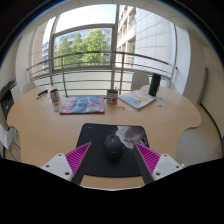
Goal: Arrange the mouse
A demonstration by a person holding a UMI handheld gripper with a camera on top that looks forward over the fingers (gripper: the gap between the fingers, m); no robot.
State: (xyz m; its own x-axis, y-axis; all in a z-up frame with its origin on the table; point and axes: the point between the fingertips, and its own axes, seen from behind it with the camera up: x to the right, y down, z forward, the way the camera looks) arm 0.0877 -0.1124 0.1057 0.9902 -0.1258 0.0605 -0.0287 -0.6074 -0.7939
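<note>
Between my fingers (pixel 113 160), spread wide and gripping nothing, sits the dark mouse (pixel 113 151) on a black mouse pad (pixel 100 135) near the tabletop's (pixel 40 130) front edge. Beyond lie a colourful book (pixel 82 104) and a cup (pixel 112 96).

We look from the gripper (pixel 112 160), forward along its fingers, low and close over the desk (pixel 50 125), facing what seems a balcony window (pixel 95 40).

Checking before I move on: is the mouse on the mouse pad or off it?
On it: the mouse rests on the black mouse pad, between the open tool's fingers.
</note>
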